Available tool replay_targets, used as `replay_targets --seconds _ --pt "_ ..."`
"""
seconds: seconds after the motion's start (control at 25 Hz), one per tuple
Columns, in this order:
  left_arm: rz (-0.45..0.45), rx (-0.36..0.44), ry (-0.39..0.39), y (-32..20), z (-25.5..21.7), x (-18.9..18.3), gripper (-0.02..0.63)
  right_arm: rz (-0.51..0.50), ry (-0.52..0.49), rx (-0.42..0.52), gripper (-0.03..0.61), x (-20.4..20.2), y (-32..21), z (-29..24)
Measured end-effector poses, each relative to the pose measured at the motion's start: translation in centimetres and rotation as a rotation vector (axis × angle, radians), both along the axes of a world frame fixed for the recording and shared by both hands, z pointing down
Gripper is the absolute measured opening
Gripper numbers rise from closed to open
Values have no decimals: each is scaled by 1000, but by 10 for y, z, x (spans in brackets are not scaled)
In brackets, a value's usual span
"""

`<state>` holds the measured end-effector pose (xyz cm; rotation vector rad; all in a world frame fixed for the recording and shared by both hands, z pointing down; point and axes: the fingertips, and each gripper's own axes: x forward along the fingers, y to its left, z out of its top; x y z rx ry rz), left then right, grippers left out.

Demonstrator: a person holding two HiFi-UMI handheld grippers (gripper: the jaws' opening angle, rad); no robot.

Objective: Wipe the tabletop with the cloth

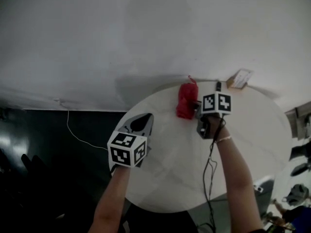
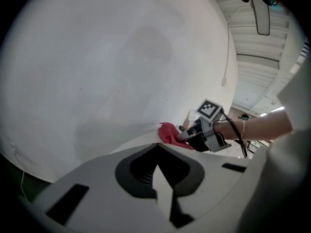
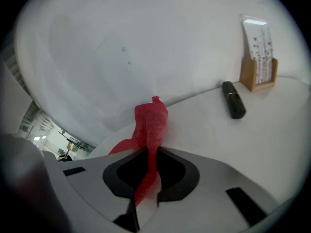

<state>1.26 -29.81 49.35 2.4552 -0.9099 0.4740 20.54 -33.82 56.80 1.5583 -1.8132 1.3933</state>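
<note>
White table (image 1: 252,130) beneath you: your right gripper (image 3: 148,154) clamps the red cloth (image 1: 186,101); your left gripper (image 2: 158,165) has its jaws together.

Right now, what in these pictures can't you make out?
- Card print: too small and blurred, right gripper view.
- Black cylinder: what it is, too blurred, right gripper view.
- Cloth end: hidden inside the right hand-held gripper, right gripper view.
- Table legs: hidden beneath the tabletop, head view.
</note>
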Motion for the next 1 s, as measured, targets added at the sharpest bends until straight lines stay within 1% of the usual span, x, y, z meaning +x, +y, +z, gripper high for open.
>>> replay_targets --seconds 0.24,0.36,0.44,0.6,0.76,1.0 --pt "60 -2 -2 5 -1 36 2 92 54 -17 48 63 24 1" --pt "86 -3 1 12 -2 55 2 123 71 -24 48 84 43 -1" --pt "99 -2 0 15 -3 68 2 136 73 -8 48 92 54 -7" --pt "120 1 -10 24 -6 86 2 144 80 62 48 93 75 -32" --pt "133 9 -18 35 -11 99 2 158 102 159 48 86 99 -63" --pt "127 30 -31 52 -20 111 2 155 207 293 48 68 136 -93"
